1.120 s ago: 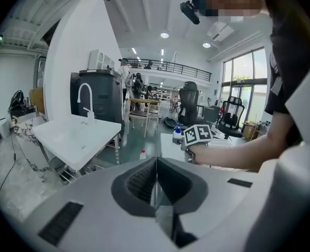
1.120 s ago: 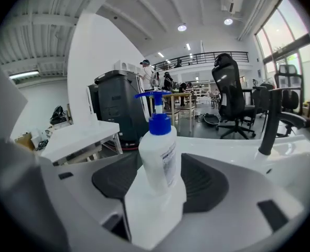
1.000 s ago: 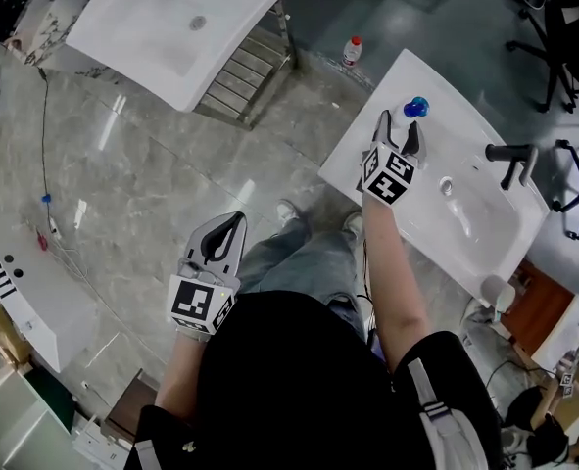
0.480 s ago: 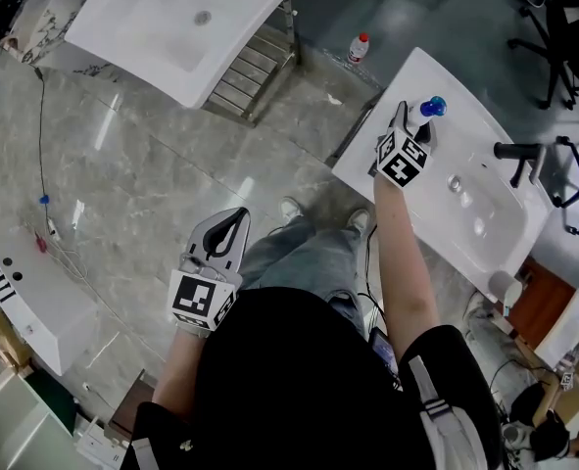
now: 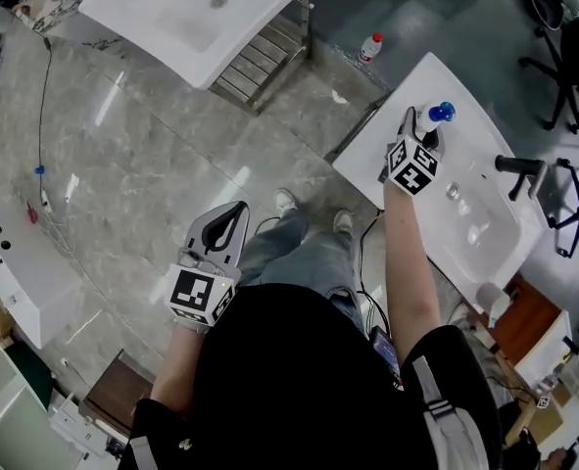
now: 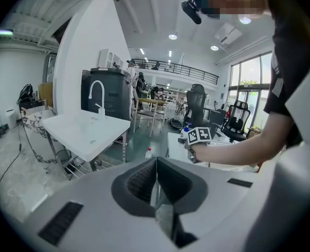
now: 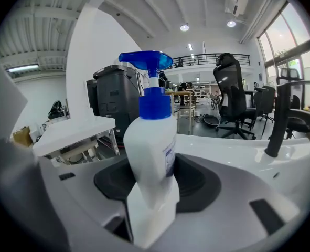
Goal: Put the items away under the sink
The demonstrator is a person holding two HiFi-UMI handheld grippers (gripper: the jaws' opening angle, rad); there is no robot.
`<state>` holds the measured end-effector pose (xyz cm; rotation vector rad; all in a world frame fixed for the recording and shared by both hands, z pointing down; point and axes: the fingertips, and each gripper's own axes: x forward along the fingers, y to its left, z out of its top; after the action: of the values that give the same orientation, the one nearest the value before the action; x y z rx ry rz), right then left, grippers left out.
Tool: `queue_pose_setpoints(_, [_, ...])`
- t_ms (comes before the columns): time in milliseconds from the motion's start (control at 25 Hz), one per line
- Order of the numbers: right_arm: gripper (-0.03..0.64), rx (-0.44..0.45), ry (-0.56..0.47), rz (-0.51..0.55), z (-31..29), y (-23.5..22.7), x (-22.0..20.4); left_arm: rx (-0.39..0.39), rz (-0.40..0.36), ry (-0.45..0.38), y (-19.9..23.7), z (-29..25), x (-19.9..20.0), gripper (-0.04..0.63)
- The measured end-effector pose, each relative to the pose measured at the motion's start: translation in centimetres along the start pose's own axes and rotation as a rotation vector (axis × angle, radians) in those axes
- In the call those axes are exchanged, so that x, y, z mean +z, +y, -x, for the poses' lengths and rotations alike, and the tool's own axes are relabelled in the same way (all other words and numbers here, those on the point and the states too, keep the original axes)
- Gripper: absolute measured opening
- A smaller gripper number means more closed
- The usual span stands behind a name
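A white pump bottle (image 5: 429,120) with a blue top stands upright on the near left corner of the white sink (image 5: 377,155). My right gripper (image 5: 421,127) reaches over that corner. Its jaws have just been closing, and the bottle (image 7: 152,140) now fills the gap between them, with the pads against its sides. My left gripper (image 5: 236,210) hangs over the floor by the person's left knee, shut with nothing in it. In the left gripper view its jaws (image 6: 156,193) meet in a thin line.
A black faucet (image 5: 517,167) rises at the sink's far side, also seen as a black faucet (image 7: 278,118) from the right gripper. A second white sink (image 5: 171,23) on a metal stand sits upper left. A small red-capped bottle (image 5: 370,47) stands on the floor. Office chairs (image 5: 573,37) crowd the right.
My right gripper has moved forward around the pump bottle, which was ahead of its fingertips and now sits between the jaws. The left gripper has stayed in place.
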<state>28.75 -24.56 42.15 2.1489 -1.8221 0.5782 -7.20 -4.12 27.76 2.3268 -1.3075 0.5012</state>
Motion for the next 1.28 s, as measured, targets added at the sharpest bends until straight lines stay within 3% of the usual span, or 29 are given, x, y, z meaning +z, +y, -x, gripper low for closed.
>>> queue_pose_setpoints(320, [0.21,0.22,-0.006,0.073,2.6,1.4,1.6,0.114,0.067,-0.043,-3.4,1.3,-1.0,0.023])
queue_pose_setpoints(640, [0.21,0.495,-0.006,0.224,7.2,5.0,2.3,0.284,0.161,-0.096,-6.9,3.7,-3.2,0.023])
queue_pose_setpoints(1080, [0.21,0.825,0.036,0.349,14.0,10.5,0.0,0.486,0.345,-0.114,-11.1,7.8,-10.2,0.023])
queue_pose_setpoints(1280, [0.21,0.948,0.042,0.379,18.0,14.6,-1.4,0.536,0.407,-0.134,-11.7,10.2,-12.8,0.023])
